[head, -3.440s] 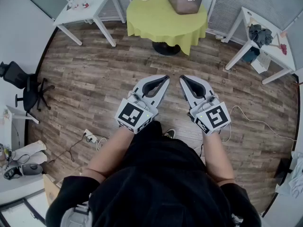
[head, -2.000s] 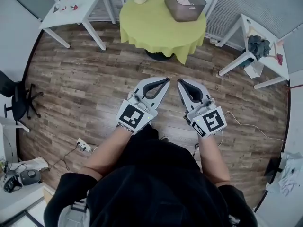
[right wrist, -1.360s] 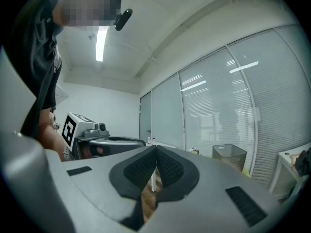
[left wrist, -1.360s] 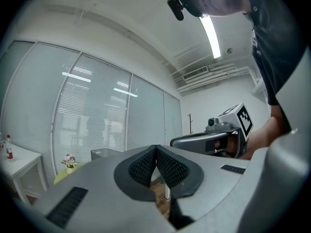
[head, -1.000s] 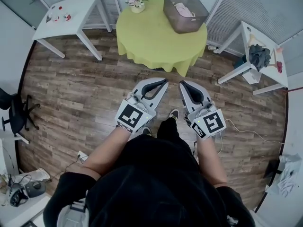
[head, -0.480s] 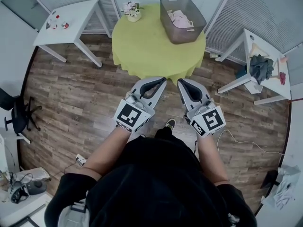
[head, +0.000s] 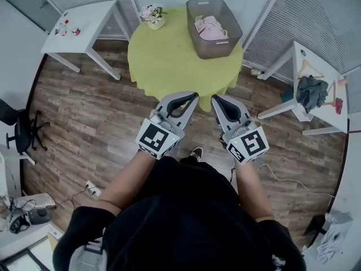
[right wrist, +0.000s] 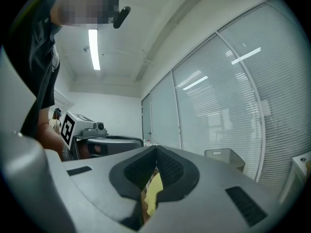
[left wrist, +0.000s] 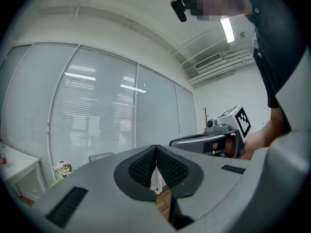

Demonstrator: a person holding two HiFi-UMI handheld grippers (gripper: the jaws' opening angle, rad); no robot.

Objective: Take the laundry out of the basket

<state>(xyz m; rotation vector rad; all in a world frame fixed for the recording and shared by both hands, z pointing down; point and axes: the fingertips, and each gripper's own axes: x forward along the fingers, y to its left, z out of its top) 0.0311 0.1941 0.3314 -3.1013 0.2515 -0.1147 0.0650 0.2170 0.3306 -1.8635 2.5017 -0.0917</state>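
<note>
My left gripper (head: 196, 94) points toward one o'clock, jaws pressed together on nothing. At twelve, the grey laundry basket (head: 220, 50) sits on the yellow-green table (head: 163, 61). Its long axis runs nearly twelve-to-six, with pink laundry (head: 210, 28) inside. My right gripper (head: 214, 97) points toward eleven, also closed and empty.

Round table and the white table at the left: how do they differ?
The round table is circular; the left table is rectangular. The round table wears a yellow-green cloth; the left table is bare white. The round table holds a basket and flowers; the left table holds only small items. Both stand on the wood floor.
</note>
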